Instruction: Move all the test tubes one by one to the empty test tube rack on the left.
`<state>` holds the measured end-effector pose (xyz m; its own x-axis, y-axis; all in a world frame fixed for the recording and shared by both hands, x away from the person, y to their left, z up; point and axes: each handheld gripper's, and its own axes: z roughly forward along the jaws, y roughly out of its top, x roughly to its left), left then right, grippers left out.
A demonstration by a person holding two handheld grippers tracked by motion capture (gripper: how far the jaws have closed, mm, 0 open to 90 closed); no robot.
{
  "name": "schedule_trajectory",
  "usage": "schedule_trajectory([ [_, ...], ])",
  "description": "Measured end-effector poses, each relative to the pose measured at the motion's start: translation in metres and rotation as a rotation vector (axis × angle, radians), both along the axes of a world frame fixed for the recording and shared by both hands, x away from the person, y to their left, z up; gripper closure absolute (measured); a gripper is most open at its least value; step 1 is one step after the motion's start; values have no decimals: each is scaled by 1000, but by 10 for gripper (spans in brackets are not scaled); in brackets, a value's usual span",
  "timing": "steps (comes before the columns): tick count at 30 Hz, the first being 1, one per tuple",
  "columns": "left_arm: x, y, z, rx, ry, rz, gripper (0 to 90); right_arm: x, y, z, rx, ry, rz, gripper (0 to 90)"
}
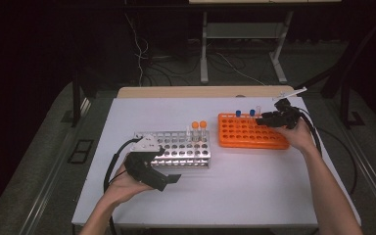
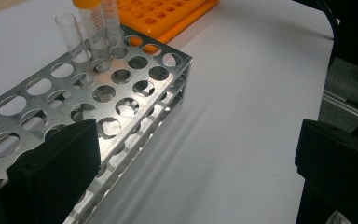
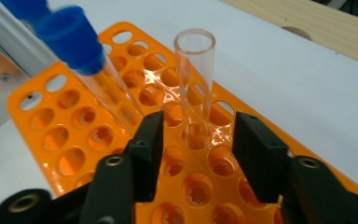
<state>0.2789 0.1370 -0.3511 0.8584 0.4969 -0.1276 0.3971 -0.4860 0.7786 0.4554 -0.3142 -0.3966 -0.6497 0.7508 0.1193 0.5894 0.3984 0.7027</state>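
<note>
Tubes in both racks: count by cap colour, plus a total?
orange-capped tubes: 2
blue-capped tubes: 2
uncapped clear tubes: 2
Total: 6

Overhead forward-down, 2 close gripper-mounted views
</note>
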Motion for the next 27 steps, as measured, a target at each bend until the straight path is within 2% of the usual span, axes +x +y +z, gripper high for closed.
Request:
schedule_trajectory([
  [6, -1, 2, -4, 8, 11, 2, 0, 5, 5, -7, 6, -14, -3, 621],
  [11, -1, 4, -4, 10, 12, 2, 0, 6, 11, -10, -13, -29, -2, 739],
  [16, -1, 5, -2, 8, 7, 4, 0, 5, 12, -7, -29, -42, -6, 750],
  [20, 0, 4, 0, 12, 4, 2, 0, 2, 11, -1, -30, -57, -2, 751],
  [27, 3, 2, 6, 12, -2, -3, 0, -7, 8, 23, -28, -98, -19, 752],
])
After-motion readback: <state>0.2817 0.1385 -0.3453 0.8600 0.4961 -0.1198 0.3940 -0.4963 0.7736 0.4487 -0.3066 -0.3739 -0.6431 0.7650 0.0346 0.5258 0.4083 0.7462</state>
